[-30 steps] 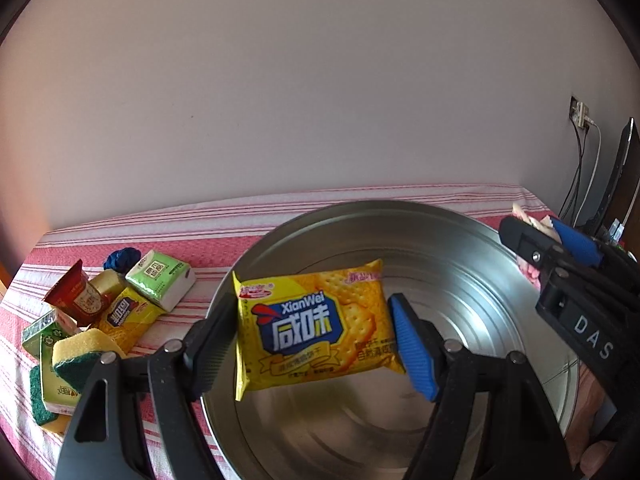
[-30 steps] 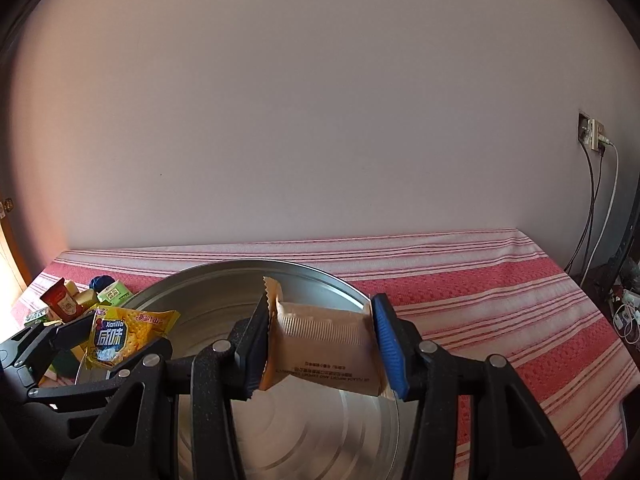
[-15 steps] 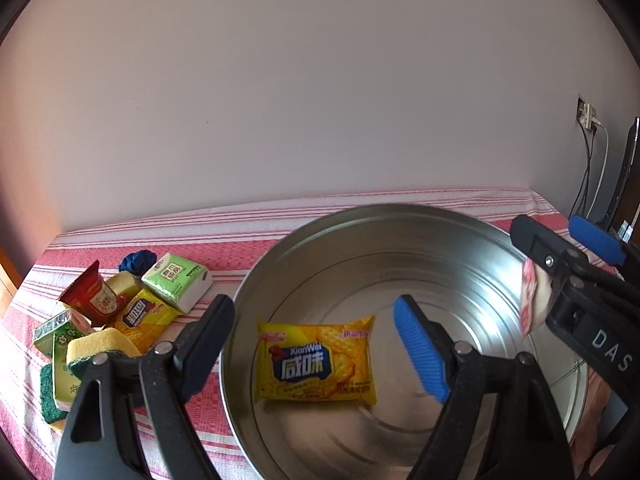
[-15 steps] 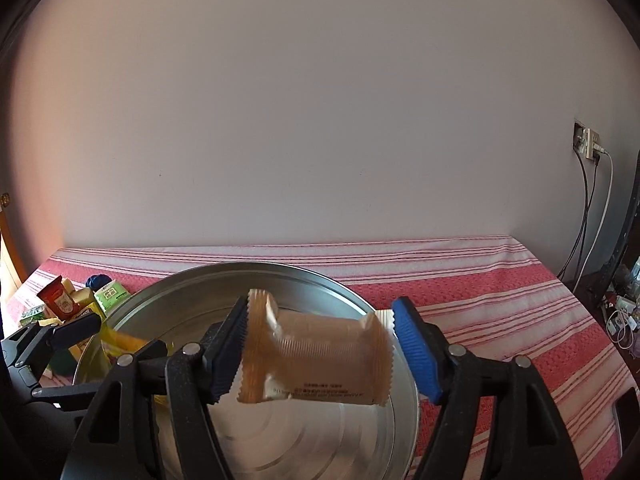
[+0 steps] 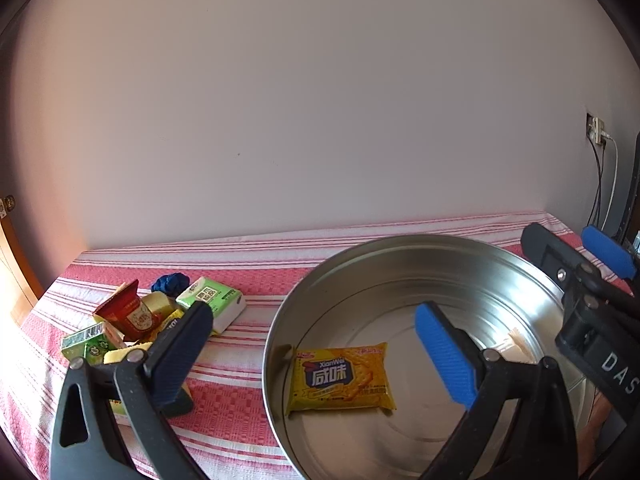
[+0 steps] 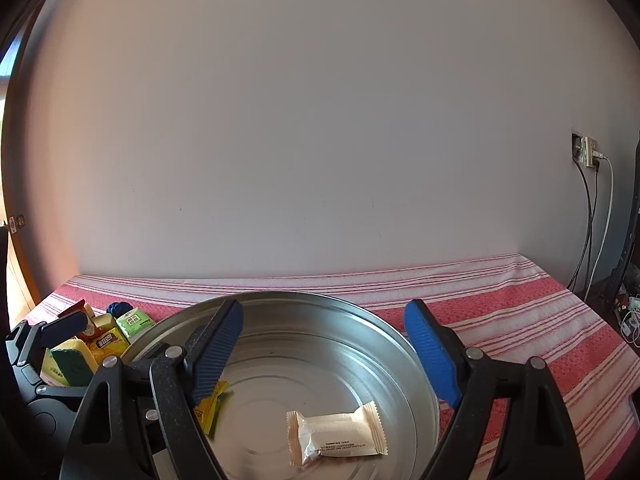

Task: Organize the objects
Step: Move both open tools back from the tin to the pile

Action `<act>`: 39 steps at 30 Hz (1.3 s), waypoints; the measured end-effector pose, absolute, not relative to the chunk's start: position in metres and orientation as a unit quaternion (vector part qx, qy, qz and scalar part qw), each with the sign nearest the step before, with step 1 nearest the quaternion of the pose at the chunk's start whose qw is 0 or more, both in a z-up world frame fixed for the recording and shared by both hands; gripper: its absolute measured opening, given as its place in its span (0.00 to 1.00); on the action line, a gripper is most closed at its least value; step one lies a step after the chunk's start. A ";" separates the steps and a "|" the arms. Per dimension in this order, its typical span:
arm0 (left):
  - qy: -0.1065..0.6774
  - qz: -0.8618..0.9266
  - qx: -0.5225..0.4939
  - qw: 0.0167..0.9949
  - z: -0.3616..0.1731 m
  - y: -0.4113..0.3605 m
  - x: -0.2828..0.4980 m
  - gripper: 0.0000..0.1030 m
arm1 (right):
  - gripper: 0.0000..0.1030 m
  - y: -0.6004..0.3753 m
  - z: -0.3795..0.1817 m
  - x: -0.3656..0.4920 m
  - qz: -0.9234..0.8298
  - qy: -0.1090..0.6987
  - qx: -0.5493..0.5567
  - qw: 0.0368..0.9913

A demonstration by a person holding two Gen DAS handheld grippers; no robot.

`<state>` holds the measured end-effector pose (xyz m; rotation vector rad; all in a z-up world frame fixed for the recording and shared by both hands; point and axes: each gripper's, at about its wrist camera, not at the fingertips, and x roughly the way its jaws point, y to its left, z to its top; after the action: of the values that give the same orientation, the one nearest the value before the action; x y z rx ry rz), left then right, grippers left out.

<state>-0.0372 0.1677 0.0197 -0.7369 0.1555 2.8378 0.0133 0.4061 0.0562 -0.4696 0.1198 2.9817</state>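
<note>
both grippers hover over the metal basin (image 6: 416,364), jaws spread wide and holding nothing. the left gripper (image 5: 312,344) hangs above the yellow cracker packet (image 5: 342,378) lying flat on the basin floor; the right gripper (image 6: 324,348) above the pale wafer packet (image 6: 338,434). more items (image 5: 160,320) sit clustered on the striped cloth (image 5: 240,264). such packets are probably light, crinkly and crushable, best pinched gently across the short sides.

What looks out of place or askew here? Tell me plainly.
Nothing spilled or damaged. The yellow cracker packet and pale snack packet lie flat in the metal basin. Only the leftover pile on the striped cloth looks jumbled.
</note>
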 end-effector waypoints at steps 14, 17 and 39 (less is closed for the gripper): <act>0.042 0.964 -0.248 0.089 0.023 0.157 -0.036 0.99 | 0.82 0.405 0.056 0.028 0.988 0.064 -0.108 0.085; 0.041 0.965 -0.245 0.087 0.023 0.155 -0.033 0.99 | 0.82 0.400 0.056 0.032 0.989 0.057 -0.092 0.100; -0.011 0.968 -0.250 0.013 0.001 0.018 -0.020 0.99 | 0.88 0.308 0.051 0.046 0.995 0.033 -0.098 0.010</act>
<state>-0.0198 0.0181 0.0009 -0.7802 -0.0348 3.0153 0.0463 0.3082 0.0514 -0.3075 0.1024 3.1051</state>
